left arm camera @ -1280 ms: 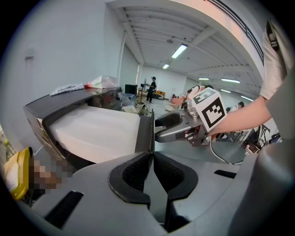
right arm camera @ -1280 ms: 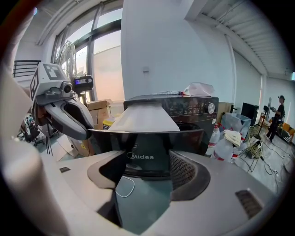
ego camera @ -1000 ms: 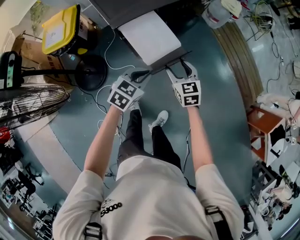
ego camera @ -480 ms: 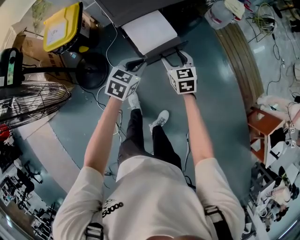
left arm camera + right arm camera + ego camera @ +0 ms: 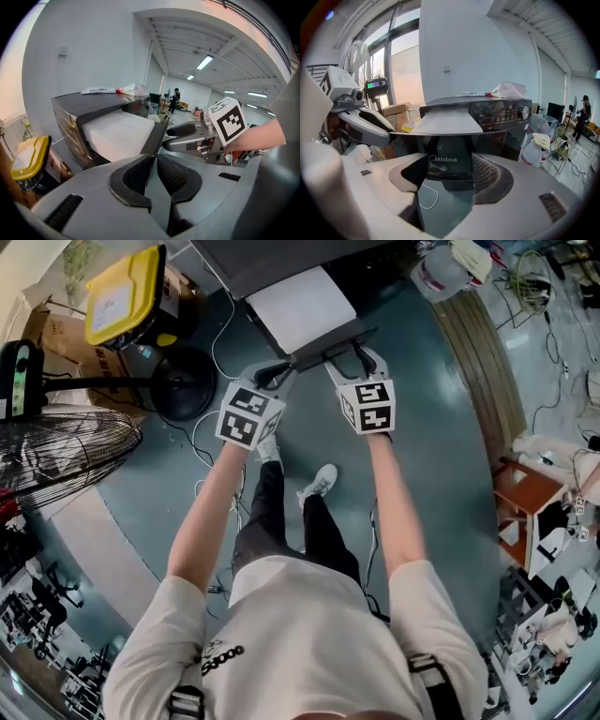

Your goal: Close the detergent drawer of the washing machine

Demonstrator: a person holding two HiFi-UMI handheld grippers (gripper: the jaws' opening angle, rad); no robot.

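The dark washing machine (image 5: 272,259) has its detergent drawer (image 5: 300,304) pulled out, white on top with a dark front panel (image 5: 323,345). My left gripper (image 5: 277,374) sits at the panel's left end. In the left gripper view the panel edge (image 5: 157,136) runs into the narrow gap between its jaws, so my left gripper (image 5: 153,164) is shut on it. My right gripper (image 5: 354,357) faces the panel's right part. In the right gripper view the "Midea" panel (image 5: 450,152) fills the space between the spread jaws of my right gripper (image 5: 450,176), which stands open.
A yellow-lidded bin (image 5: 122,296) and a black stand base (image 5: 183,381) stand left of the machine, with a wire fan (image 5: 66,446) nearer. White cables (image 5: 211,427) trail on the floor. The person's shoe (image 5: 323,476) is below the drawer. A wooden stool (image 5: 530,488) is at right.
Both grippers and the drawer's front panel have moved toward the machine since a second ago, and less of the white drawer top shows. Little has shifted in the last half second.
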